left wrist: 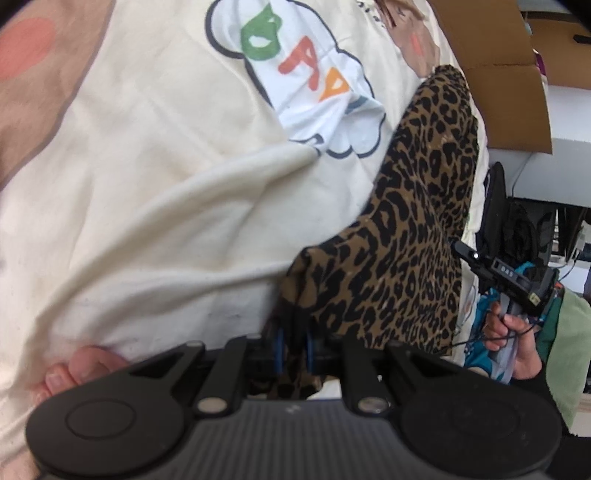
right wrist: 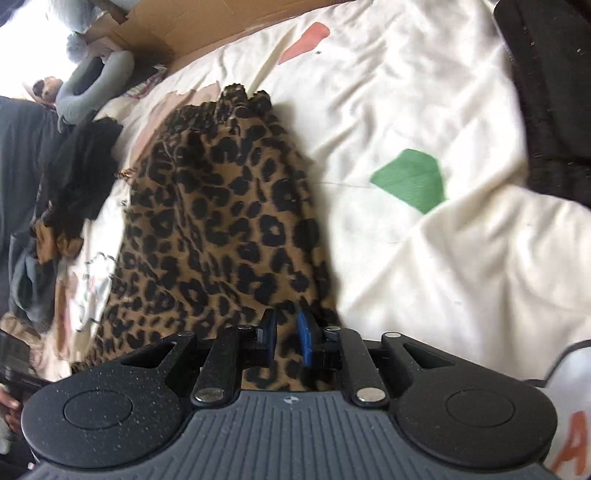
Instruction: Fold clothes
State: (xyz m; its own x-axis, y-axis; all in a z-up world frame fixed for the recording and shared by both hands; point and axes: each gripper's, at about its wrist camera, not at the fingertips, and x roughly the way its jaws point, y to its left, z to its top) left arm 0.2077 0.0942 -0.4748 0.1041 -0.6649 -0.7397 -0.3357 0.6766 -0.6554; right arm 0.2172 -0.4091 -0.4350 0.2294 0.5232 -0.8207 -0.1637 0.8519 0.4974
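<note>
Your left gripper (left wrist: 293, 347) is clamped on one end of the leopard-print garment (left wrist: 399, 236), its blue-padded fingers (left wrist: 279, 349) pinched together with the spotted fabric bunched between them and a fold of it hanging down below the jaws. From there the garment runs up and away from you in a narrow band across the cream bedsheet (left wrist: 147, 166), its far end lying just beside a white cloud-shaped print (left wrist: 317, 85) with green, red and orange letters. Your right gripper (right wrist: 290, 341) is likewise gripping the leopard-print garment (right wrist: 221, 221): the cloth fills the narrow gap between the black finger and the blue pad (right wrist: 304, 336) and spills out beneath them. In the right wrist view the garment spreads forward over the cream bedsheet (right wrist: 424, 110), gathered and ruffled at its far edge, with a green patch (right wrist: 410, 181) printed on the sheet to its right and a pink patch (right wrist: 308, 40) farther off. A heap of dark clothes (right wrist: 77, 173) lies just left of the garment, and a cardboard box (right wrist: 177, 26) stands open past the edge of the bed. In the left wrist view you can see your right hand (left wrist: 511, 343) wrapped around the handle of the other tool at the right edge, near the lower end of the garment, and a few fingertips (left wrist: 74, 369) show at the lower left beside the left gripper's body.
</note>
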